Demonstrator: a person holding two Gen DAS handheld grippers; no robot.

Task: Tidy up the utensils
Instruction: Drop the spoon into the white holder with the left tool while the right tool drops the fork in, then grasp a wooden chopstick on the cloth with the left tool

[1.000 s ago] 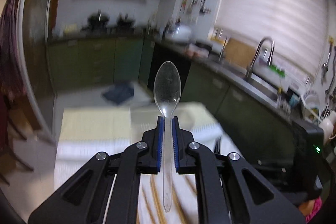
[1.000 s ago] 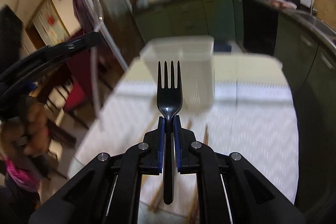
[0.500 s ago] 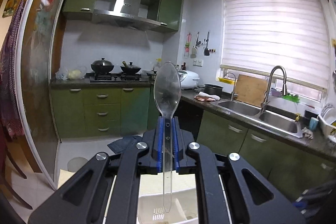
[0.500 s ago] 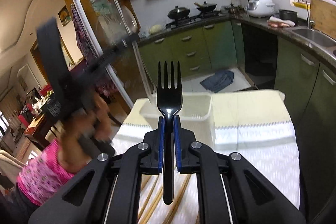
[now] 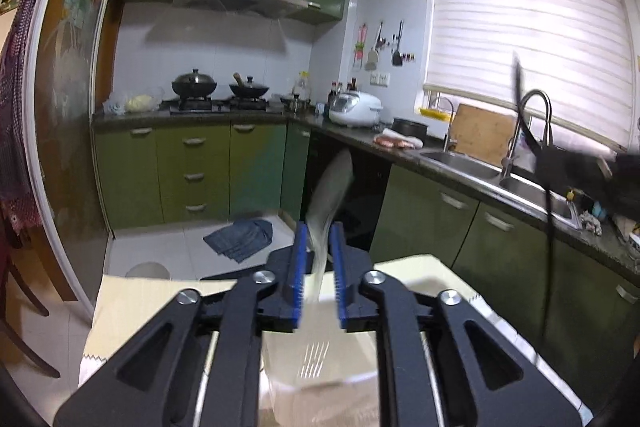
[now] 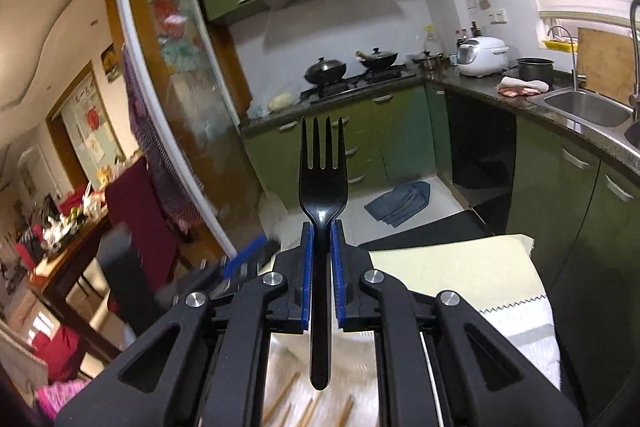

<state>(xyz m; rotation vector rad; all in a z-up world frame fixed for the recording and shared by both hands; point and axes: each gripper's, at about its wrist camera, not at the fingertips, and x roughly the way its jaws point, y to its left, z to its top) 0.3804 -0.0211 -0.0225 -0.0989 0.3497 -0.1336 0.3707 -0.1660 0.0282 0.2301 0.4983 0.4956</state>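
Kitchen scene: left claw point(image 5: 318, 259), jaws just parted, lets a blurred clear spoon point(image 5: 329, 195) tilt loose between them over a white bin point(image 5: 320, 393), likely dropping it in. Right claw point(image 6: 320, 259) stays clamped on an upright black fork point(image 6: 323, 183), awaiting its turn.

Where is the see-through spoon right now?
In the left wrist view, the clear spoon tilts between the left gripper's just-opened blue pads, above the white container.

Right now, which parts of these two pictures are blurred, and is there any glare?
Left wrist view: the clear spoon is smeared by motion, and the window blind glares white. Right wrist view: the black fork is sharp; the dining area at the left edge is blurred.
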